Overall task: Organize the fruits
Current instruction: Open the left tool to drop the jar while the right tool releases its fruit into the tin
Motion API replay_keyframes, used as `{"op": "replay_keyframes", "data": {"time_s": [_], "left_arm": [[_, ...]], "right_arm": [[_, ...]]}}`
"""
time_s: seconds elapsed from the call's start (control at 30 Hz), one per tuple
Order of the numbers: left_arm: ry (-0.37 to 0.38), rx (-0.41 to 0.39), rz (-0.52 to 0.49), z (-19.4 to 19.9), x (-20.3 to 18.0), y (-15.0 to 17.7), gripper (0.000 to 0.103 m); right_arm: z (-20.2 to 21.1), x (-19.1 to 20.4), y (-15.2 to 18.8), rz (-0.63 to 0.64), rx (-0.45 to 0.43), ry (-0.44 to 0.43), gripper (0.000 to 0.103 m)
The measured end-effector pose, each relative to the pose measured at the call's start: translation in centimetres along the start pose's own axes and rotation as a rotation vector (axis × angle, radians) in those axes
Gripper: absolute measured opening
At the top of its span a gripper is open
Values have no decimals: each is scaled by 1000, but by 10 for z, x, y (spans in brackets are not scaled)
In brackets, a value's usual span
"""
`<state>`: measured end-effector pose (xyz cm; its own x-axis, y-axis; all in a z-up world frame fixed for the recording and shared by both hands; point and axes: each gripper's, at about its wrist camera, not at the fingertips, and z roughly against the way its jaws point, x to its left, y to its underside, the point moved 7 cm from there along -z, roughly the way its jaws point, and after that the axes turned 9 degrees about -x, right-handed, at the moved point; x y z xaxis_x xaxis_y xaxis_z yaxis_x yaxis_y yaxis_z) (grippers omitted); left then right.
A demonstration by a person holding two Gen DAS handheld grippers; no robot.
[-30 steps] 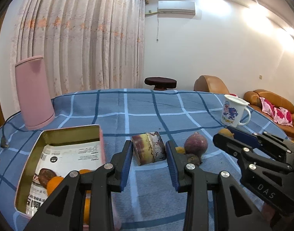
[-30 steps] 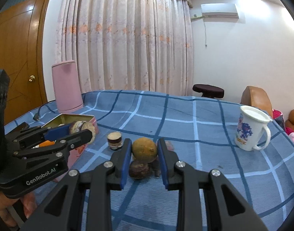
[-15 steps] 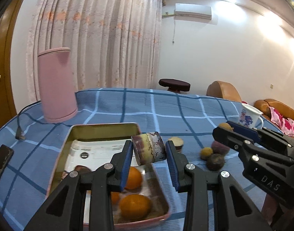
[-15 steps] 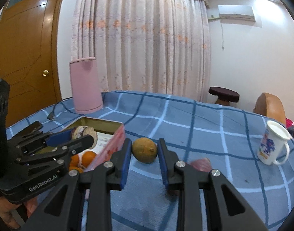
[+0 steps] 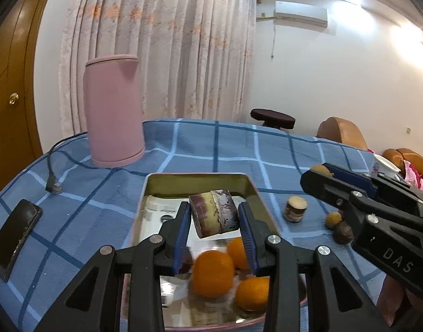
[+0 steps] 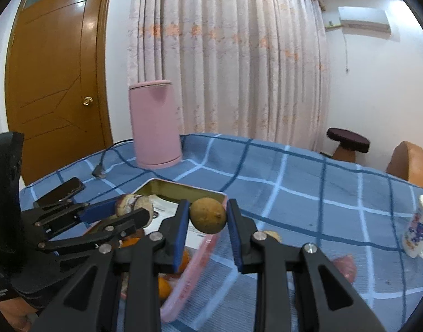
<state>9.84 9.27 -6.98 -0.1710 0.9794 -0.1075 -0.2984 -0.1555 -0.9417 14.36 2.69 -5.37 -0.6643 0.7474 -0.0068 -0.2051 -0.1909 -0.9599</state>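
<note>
My left gripper [image 5: 214,215] is shut on a short purple-and-yellow sugarcane piece [image 5: 213,212] and holds it in the air over the pink tin tray [image 5: 195,178]. Three oranges [image 5: 213,273] and a dark fruit lie in the tray's near end. My right gripper [image 6: 207,215] is shut on a brown-yellow round fruit [image 6: 208,215], hanging above the tray's right rim [image 6: 198,260]. In the left wrist view the right gripper [image 5: 319,172] comes in from the right. On the cloth to the tray's right lie another cane piece [image 5: 295,209], a small yellow fruit [image 5: 333,219] and a dark purple fruit [image 5: 343,232].
A tall pink kettle [image 5: 113,116] with a black cord [image 5: 52,166] stands at the back left. A black phone [image 5: 15,234] lies at the left table edge. A white printed mug [image 6: 416,229] stands to the right, with a pinkish fruit [image 6: 345,268] nearer me.
Both grippers have carried their loads to the left: the cane piece now hangs over the tray, and the round fruit has come from the loose fruits to the tray's right rim.
</note>
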Motion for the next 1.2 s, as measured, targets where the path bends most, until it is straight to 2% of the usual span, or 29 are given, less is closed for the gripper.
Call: {"op": "replay_keyframes", "data": {"time_s": [0.27,0.47,1.0,1.1,1.17,1.2], "left_arm": [[-21,40,20,-7,23,9,37],[-37,67,40,-12,38,13,37],[-23,133,28,-22,38,20,37],[-28,135,24,-21,38,21,37],[-32,137,29,-21,39,20,38],[-29,138,31,-20,39,21,38]], "right_arm": [[-25,25,16,19,58,-48,30],[-44,28,29,1,116,-59,30],[-51,29,43,-20,179,-108,31],[-50,27,45,-34,190,-109,37],[-48,23,44,-53,186,-104,50],[-47,22,43,-63,177,-112,52]]}}
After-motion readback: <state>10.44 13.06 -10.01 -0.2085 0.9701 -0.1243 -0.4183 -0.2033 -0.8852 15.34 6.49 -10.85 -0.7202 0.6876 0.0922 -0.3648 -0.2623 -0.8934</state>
